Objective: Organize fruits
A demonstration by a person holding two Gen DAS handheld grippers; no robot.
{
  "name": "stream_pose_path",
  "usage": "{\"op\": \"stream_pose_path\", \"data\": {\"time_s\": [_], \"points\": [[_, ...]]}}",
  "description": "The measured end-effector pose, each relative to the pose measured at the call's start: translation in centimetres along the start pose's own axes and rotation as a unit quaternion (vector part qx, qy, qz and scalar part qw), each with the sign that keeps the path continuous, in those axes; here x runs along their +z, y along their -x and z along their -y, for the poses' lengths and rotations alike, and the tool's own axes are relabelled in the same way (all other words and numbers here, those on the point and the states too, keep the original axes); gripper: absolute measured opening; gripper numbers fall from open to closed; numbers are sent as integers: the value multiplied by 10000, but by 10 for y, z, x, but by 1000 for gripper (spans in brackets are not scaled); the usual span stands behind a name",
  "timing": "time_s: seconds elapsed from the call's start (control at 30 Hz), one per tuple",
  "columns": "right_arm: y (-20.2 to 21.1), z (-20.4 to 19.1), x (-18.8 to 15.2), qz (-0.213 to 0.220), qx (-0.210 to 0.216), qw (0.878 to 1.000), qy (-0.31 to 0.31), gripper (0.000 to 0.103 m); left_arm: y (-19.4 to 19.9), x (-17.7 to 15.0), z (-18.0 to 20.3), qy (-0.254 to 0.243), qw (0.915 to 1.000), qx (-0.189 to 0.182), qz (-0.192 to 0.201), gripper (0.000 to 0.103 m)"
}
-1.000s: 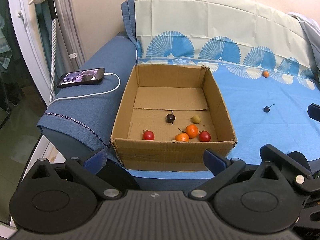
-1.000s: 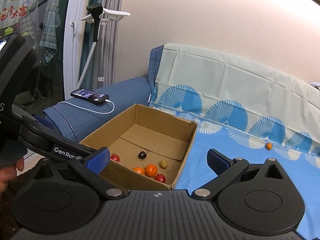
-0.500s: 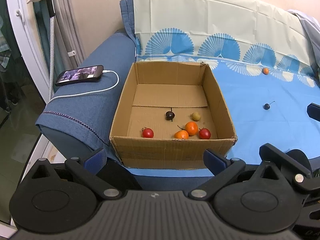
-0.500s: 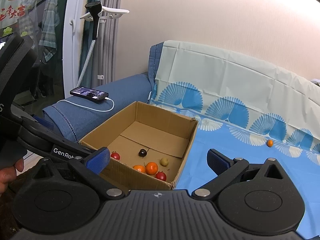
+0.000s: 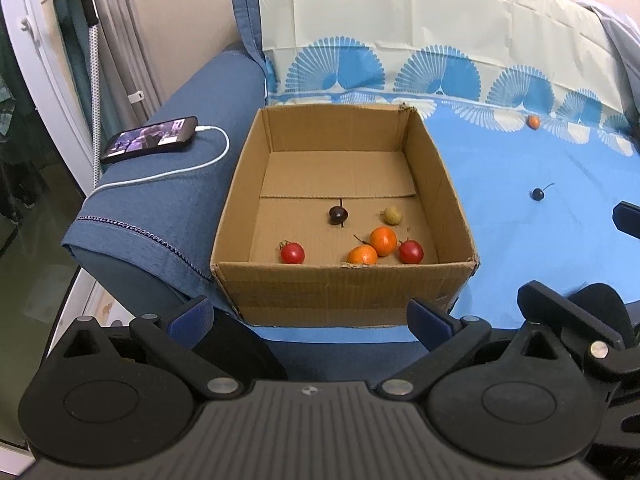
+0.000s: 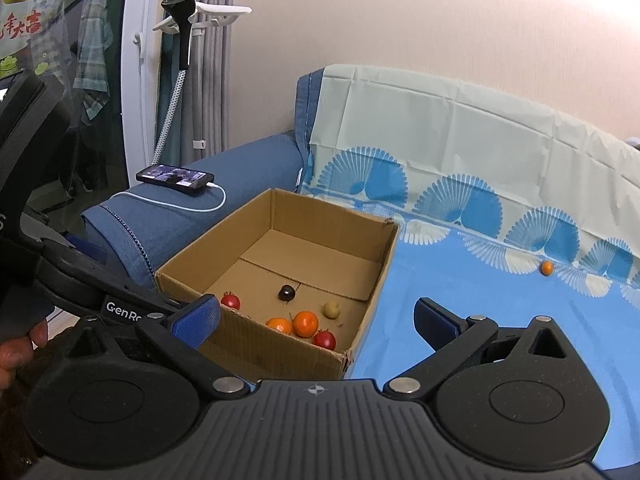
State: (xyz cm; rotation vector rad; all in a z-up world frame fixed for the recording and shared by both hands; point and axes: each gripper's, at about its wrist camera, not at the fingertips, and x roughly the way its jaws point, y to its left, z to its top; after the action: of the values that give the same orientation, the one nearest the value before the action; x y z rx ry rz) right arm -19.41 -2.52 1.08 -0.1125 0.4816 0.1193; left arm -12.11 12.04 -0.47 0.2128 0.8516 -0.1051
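Clearly, most of the fruit was already gathered in the open cardboard box, which stood on the blue patterned sheet beside the denim armrest. Inside it, near the front wall, two red fruits, two oranges, a dark cherry and a pale yellow-green fruit were seen. Two pieces were left outside, well apart from the box: a dark stemmed cherry in the middle of the sheet and a tiny orange fruit far to the right, close to the backrest. The left gripper and the right gripper were both held with fingers spread wide and nothing between them. The nearer cherry was probably best taken by the right gripper, lowered from above and closed softly on the round body, not on the thin stem. The skins looked smooth and glossy and the sheet slippery, so the fruit could roll away if it was pushed.
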Motion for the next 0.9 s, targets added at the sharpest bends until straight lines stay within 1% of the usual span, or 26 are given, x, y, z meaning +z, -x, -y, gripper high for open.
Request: {"op": "stream_pose_path", "data": {"time_s": [0.33, 0.47, 0.53, 0.67, 0.73, 0.83, 0.9], "points": [[-19, 15, -10, -237, 41, 9995, -219, 102, -27, 5, 16, -240, 9992, -8, -319, 103], [-28, 28, -16, -362, 32, 9986, -392, 102, -39, 10, 28, -425, 9982, -59, -424, 103], [-33, 38, -18, -387, -44, 9980, -501, 102, -45, 13, 38, -549, 9975, -118, -439, 103], [-44, 73, -23, -470, -343, 9938, -948, 102, -59, 27, 59, -758, 9957, -199, -494, 103], [-51, 95, -27, -529, -578, 9902, -1156, 102, -66, 37, 72, -828, 9951, -245, -482, 103], [-59, 134, -34, -549, -994, 9844, -1346, 102, -78, 58, 98, -978, 9939, -353, -377, 103], [-64, 166, -38, -548, -1337, 9790, -1435, 102, -90, 75, 122, -1110, 9922, -461, -321, 103]]}}
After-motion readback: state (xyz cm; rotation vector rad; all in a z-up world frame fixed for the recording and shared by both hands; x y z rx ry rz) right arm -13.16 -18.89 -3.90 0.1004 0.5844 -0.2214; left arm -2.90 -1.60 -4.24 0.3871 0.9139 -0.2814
